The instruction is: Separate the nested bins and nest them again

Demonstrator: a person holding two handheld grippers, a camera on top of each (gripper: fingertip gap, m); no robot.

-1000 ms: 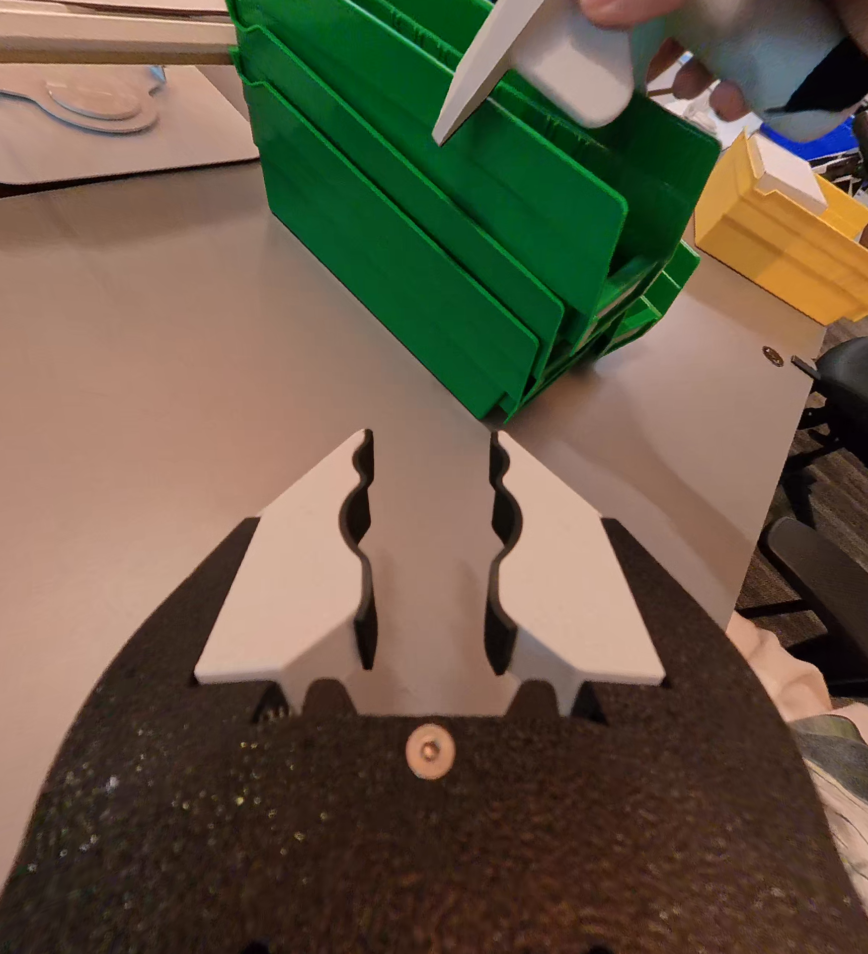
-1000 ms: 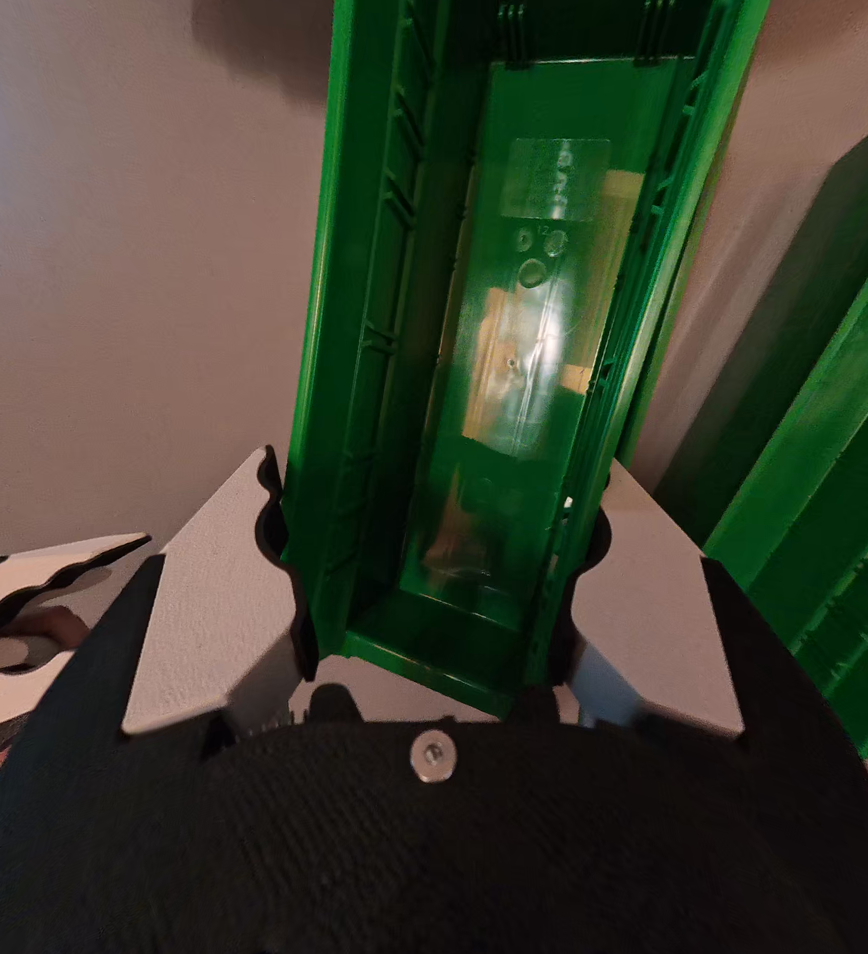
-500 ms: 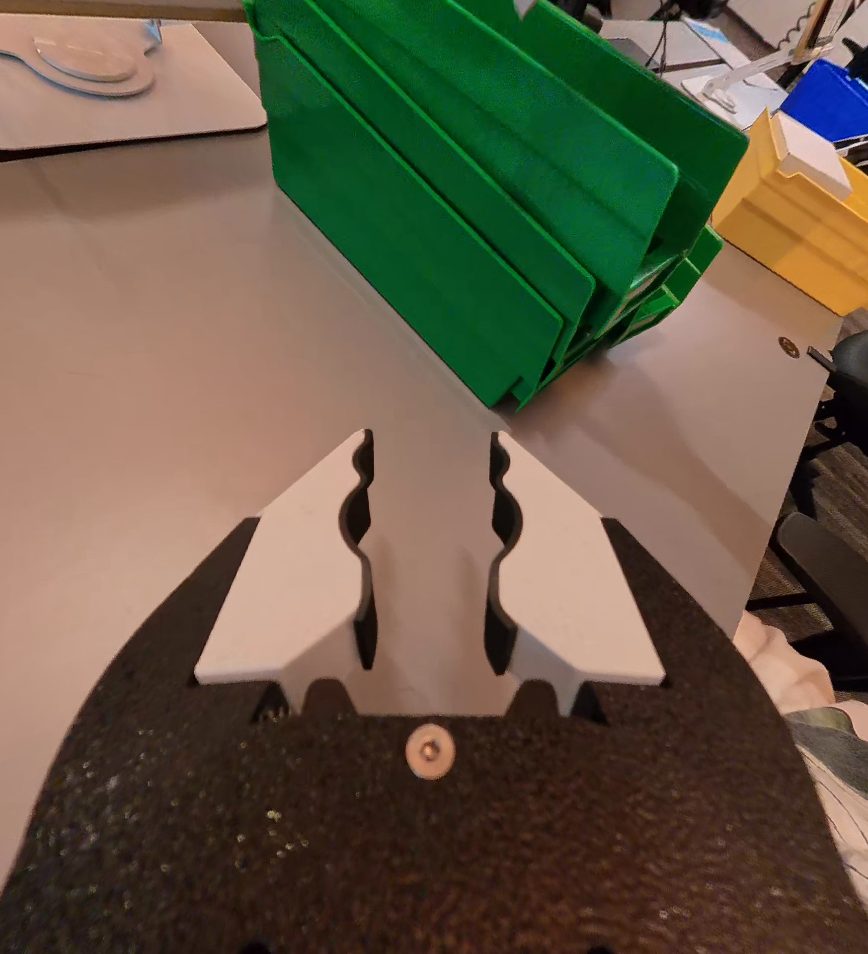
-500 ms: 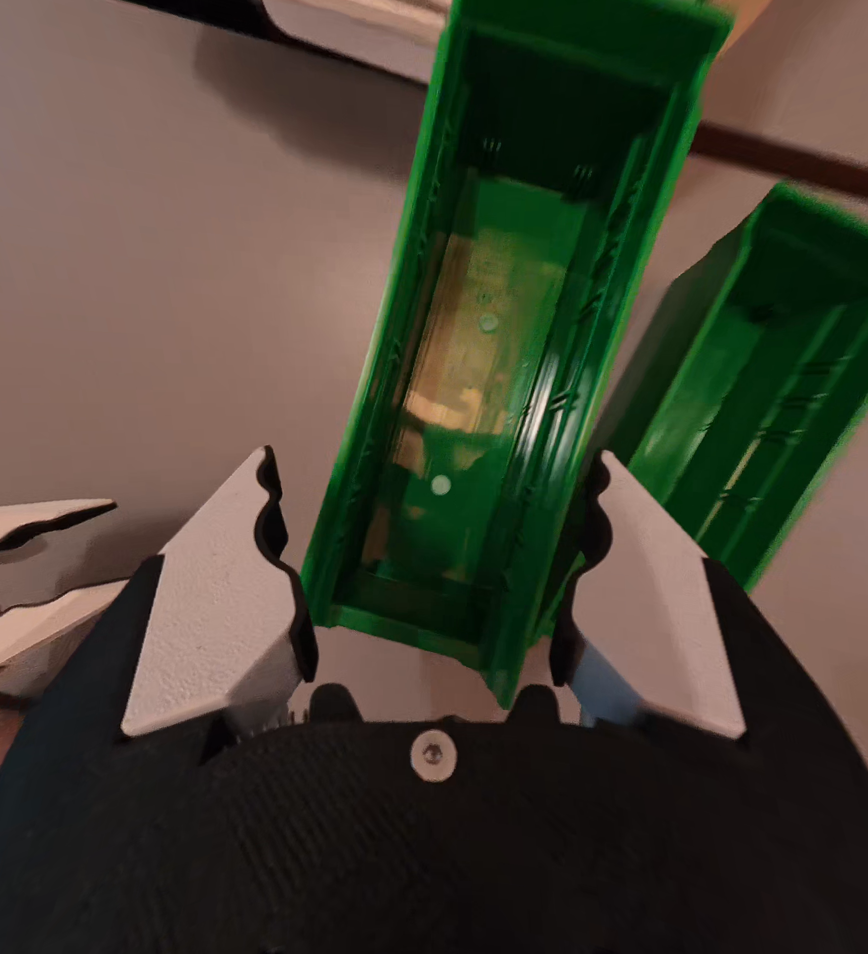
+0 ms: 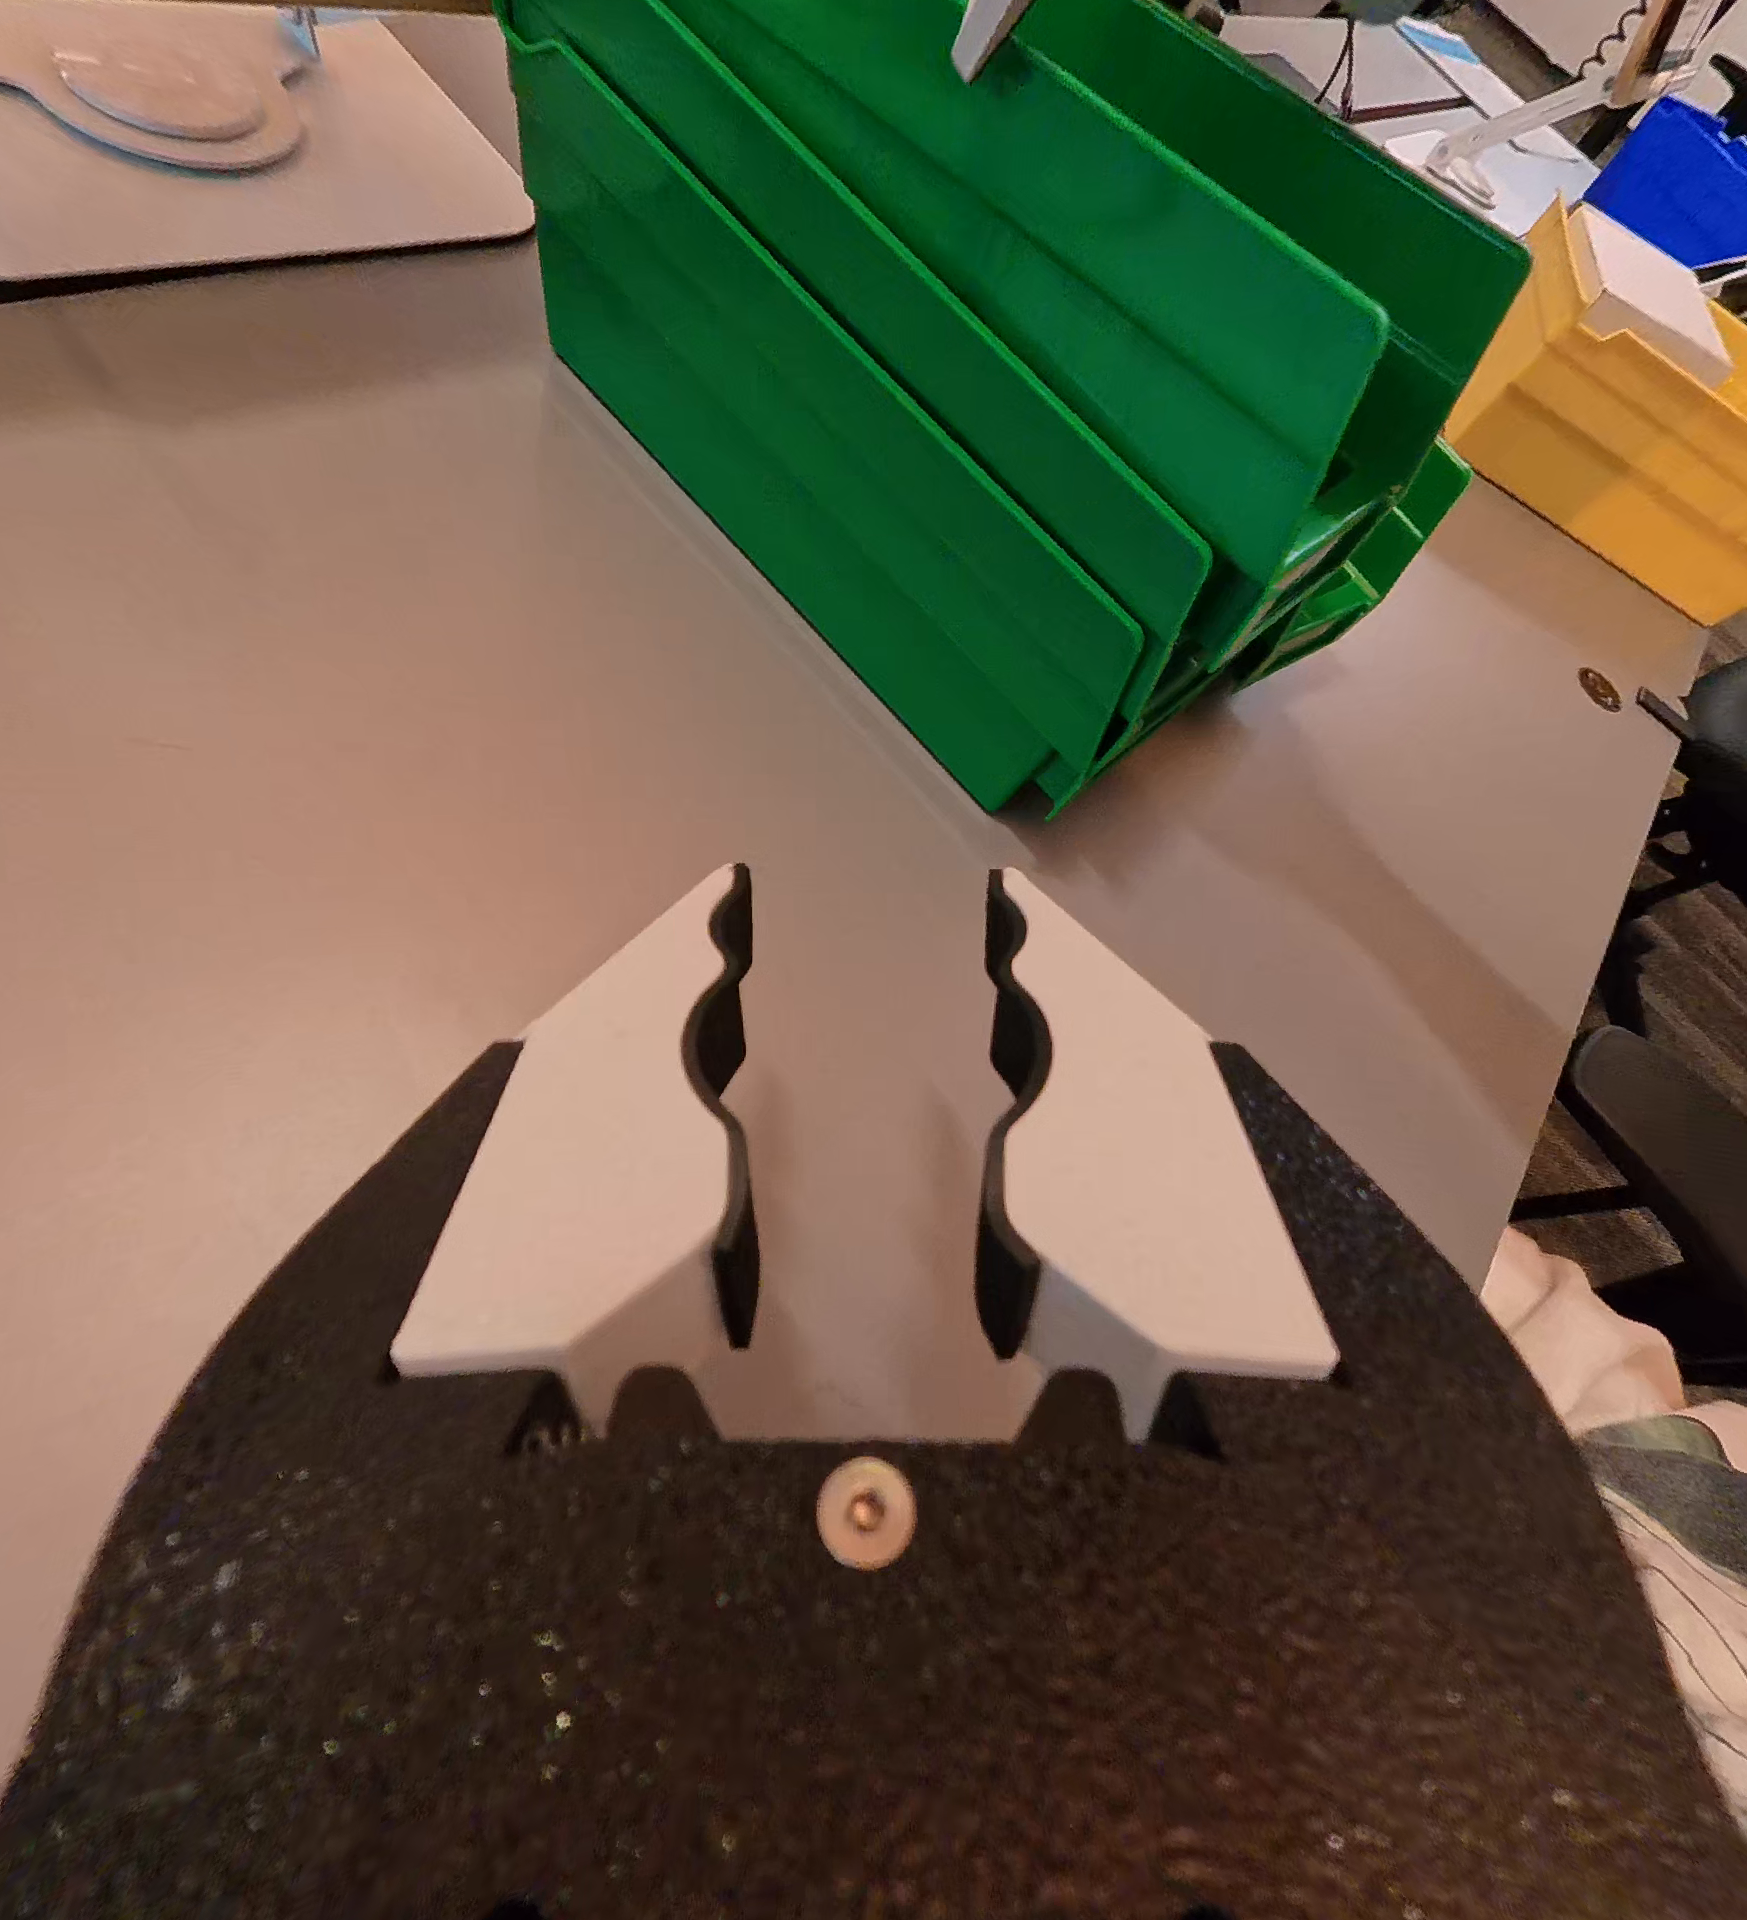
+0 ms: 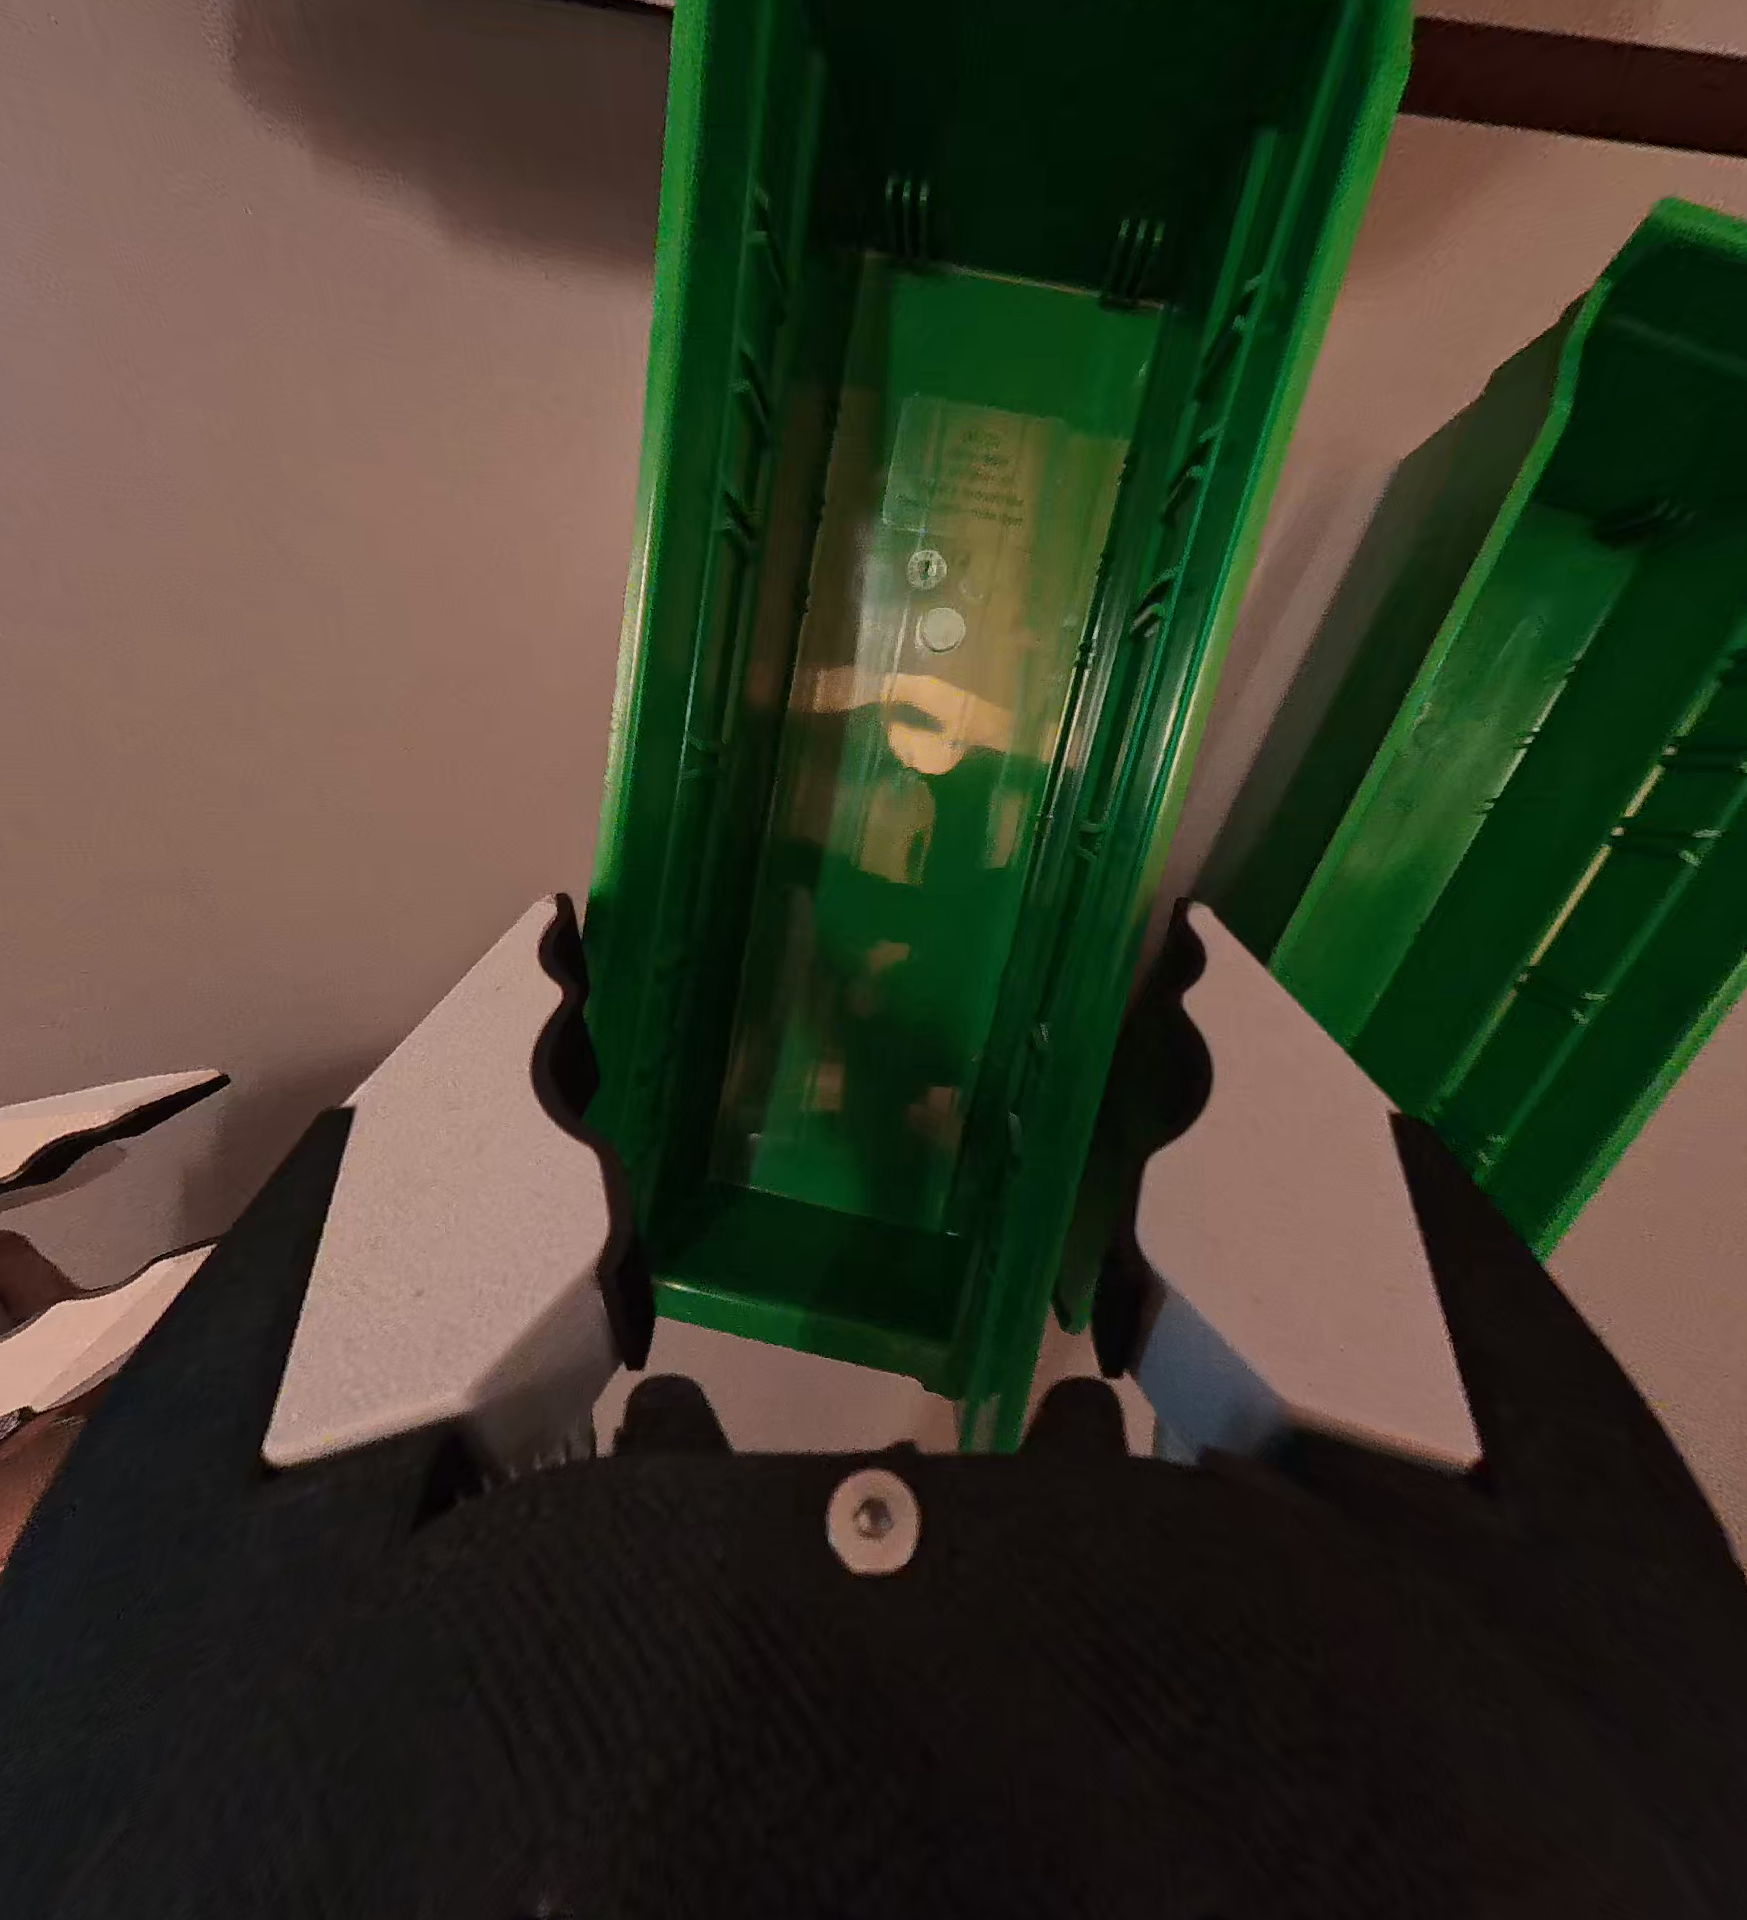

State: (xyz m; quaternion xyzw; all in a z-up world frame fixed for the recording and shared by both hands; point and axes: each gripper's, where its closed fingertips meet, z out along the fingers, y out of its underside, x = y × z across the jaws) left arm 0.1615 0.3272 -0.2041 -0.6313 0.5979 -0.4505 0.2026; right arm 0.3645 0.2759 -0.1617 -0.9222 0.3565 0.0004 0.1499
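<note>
Between R claw [image 6: 869,1132] tips: green bin [image 6: 962,665], clamped, long axis toward 12. Second bin [image 6: 1575,790] at 2. L claw [image 5: 867,1101] apart, empty, stack [image 5: 952,395] at 12.

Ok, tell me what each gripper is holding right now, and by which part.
The right gripper clamps a green bin across its near end, one finger on each long side wall. The left gripper is open over the table, holding nothing.

Grey table [image 5: 277,675] with green bins [image 5: 848,416], yellow bins [image 5: 1627,468].
</note>
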